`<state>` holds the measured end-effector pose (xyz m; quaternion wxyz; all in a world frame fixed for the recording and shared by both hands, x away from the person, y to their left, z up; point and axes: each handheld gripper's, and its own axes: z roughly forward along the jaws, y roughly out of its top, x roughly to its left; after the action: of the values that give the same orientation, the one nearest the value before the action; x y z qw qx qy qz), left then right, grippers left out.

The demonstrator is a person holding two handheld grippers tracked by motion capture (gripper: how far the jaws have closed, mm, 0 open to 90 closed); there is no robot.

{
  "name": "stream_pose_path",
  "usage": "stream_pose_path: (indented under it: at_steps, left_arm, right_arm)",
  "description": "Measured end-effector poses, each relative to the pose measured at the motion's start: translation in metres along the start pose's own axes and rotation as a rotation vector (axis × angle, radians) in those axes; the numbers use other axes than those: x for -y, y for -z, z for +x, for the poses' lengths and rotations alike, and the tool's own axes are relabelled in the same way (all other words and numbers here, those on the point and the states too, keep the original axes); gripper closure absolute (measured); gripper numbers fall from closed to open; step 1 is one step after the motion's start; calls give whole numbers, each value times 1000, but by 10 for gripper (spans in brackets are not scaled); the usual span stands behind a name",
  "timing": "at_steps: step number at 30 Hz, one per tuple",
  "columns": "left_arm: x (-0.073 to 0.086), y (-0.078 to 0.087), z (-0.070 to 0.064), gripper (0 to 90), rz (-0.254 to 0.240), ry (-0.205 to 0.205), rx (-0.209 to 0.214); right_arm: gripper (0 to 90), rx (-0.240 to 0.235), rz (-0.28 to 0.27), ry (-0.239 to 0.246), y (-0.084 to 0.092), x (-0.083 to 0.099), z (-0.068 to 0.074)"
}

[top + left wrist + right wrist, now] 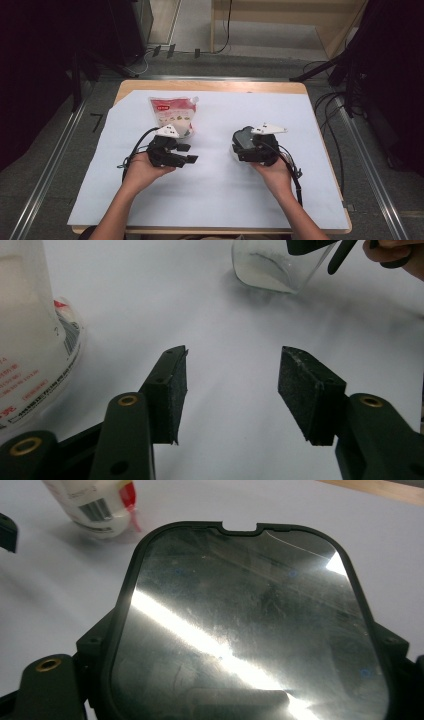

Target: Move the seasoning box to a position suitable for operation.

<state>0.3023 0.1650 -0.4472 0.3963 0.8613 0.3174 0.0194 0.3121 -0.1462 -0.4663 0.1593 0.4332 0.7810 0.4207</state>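
- The left hand-held gripper (186,153) sits low over the white sheet (215,200) on the tabletop (210,86), held in the person's left hand (142,172).
- Its jaws stand part-way apart with nothing between the pads (310,390); only bare sheet shows in the gap.
- The pouch (173,116), white with a red top and a spout, lies flat on the sheet just beyond the left hand-held gripper, on its far side; in the left gripper view it bulges in at the left edge, barcode facing up, beside the jaws but not touched by them.
- The right hand-held gripper (239,146) is in the person's right hand (272,172), well apart from the left one, near the middle of the sheet.
- It holds a jar (272,265) with a dark, glossy lid (245,625); in the right gripper view the lid lies right across the jaws, its rim pressed between them at both sides.
- In the left gripper view the jar shows as clear glass with a whitish film inside, its base resting on the sheet or just above it; I cannot tell which.
- Pouch and jar are well apart, with open sheet between them.
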Motion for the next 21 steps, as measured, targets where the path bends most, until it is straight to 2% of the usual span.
stream_pose_path:
  at_steps: [3,9,17,21]
  left_arm:
    - [0,0,0,466,10,-16,12]
    - [3,-3,-1,455,24,-37,1]
    - [6,-4,-1,448,34,-32,8]
    - [7,-5,-2,437,41,-32,7]
  right_arm:
    - [163,-24,2,6,-3,0,8]
    - [163,-68,18,50,-10,0,26]
    - [162,-109,41,85,-24,0,46]
    - [162,-112,45,126,-30,2,53]
